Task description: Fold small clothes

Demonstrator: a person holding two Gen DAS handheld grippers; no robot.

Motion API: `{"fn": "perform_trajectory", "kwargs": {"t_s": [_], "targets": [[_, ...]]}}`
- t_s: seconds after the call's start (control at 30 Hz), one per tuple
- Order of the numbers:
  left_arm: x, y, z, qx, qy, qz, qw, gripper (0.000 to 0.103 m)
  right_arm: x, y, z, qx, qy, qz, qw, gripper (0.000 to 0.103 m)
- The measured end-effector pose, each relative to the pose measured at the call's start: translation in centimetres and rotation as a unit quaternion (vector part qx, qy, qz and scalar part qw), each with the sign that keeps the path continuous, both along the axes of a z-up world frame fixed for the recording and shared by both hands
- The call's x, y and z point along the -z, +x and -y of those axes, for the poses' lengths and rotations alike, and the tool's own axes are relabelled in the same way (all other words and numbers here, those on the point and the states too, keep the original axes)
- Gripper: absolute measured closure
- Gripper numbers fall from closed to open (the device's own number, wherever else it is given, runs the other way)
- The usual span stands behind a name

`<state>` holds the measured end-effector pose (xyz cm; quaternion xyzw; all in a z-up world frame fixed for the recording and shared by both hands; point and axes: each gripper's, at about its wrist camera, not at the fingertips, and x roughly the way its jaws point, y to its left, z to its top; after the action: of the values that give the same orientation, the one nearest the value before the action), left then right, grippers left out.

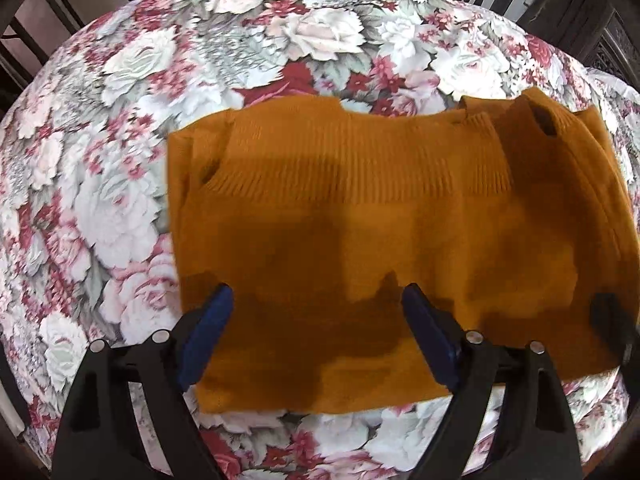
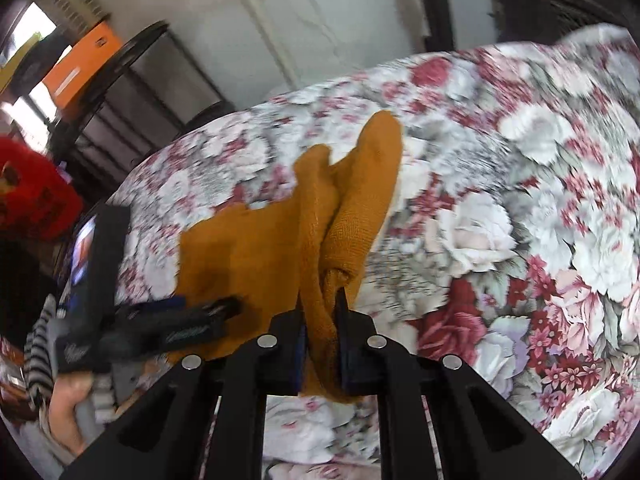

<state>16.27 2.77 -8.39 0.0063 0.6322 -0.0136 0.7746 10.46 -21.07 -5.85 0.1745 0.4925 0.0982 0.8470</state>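
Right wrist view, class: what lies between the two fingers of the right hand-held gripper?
A bunched fold of the mustard sweater is pinched in the right hand-held gripper, over the floral cloth. The right wrist view shows it.

Floral-clothed table (image 1: 168,60), dark chairs (image 1: 580,8), white wall (image 2: 312,12).

Left tongs (image 1: 316,320): black plastic arms, blue pads, silver round screws. Right tongs (image 2: 322,320) same. Bare-skinned hand (image 2: 70,408), striped sleeve (image 2: 40,344).
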Motion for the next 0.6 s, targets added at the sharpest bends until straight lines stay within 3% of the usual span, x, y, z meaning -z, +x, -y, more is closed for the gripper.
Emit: {"fn": "perform_trajectory", "kwargs": {"t_s": [0.17,0.3,0.6], "targets": [[0.3,2.3,1.1,0.011,-0.013,-0.013,0.9998,0.020,-1.1,-0.7,-2.2,-0.028,-0.016,0.007,0.999,0.091],[-0.9,2.6,1.7,0.030,-0.011,0.003,0.9995,0.020,-1.6,-0.8,-3.4,-0.029,-0.020,0.004,0.999,0.092],[-3.5,3.1,-3.8,0.002,-0.016,0.018,0.9997,0.029,-2.3,0.2,-7.0,-0.045,-0.014,0.009,0.999,0.093]]}}
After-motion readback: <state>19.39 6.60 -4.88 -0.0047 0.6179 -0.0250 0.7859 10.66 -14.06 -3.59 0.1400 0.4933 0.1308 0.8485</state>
